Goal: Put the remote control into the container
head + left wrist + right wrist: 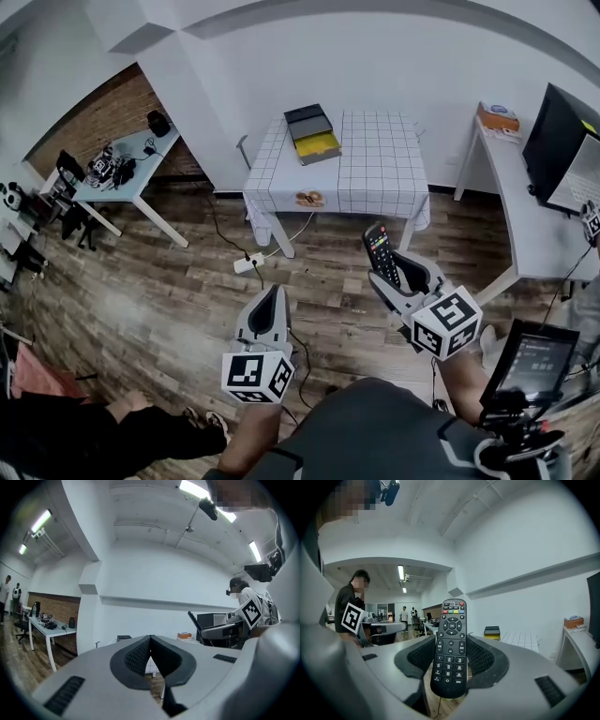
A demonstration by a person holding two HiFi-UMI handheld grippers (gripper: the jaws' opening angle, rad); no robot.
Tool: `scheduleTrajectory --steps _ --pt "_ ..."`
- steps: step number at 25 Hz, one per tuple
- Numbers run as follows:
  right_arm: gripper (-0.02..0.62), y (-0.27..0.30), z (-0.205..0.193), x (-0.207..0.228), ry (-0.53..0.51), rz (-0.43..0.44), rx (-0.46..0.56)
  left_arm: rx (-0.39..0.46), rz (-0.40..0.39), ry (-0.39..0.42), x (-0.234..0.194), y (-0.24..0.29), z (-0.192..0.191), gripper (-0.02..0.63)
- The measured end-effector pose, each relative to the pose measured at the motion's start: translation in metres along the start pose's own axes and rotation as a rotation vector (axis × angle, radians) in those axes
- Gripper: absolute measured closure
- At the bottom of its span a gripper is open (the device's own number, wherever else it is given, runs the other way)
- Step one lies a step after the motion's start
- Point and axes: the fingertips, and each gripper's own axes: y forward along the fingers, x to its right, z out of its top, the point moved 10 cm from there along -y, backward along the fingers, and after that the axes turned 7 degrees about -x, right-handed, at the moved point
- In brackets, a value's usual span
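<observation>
A black remote control (380,253) stands upright between the jaws of my right gripper (398,272), which is shut on it. In the right gripper view the remote control (450,648) shows its buttons, and its upper half rises above the pads. My left gripper (273,295) is shut and holds nothing; its jaws meet at the tip (150,639). The container (312,134), a black box with a yellow inside, lies open on the far left of a table with a checked cloth (375,159). It is well ahead of both grippers, across the wooden floor.
A white desk (122,173) with gear stands at the left. Another desk (525,206) at the right bears a monitor (562,141) and an orange box (498,117). A power strip (247,264) and cable lie on the floor. A small screen (530,361) sits by my right arm.
</observation>
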Motion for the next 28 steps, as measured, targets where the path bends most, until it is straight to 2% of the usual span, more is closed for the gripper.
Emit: scheduleTrajectory --steps 6,17,21,28 --pt "0.382 0.016 0.006 -0.013 0.007 -0.022 0.006 0.001 -0.025 0.001 -0.024 -0.002 0.000 0.597" --pt "0.382 0.038 0.002 -0.034 0.032 -0.089 0.003 -0.014 -0.130 -0.010 -0.058 0.013 -0.011 0.597" --pt "0.382 0.048 0.009 -0.016 0.035 -0.101 0.010 -0.006 -0.136 -0.004 -0.063 0.033 -0.003 0.597" --pt "0.382 0.081 0.019 0.042 0.042 -0.079 0.028 -0.016 -0.104 0.011 -0.067 0.091 0.009 0.597"
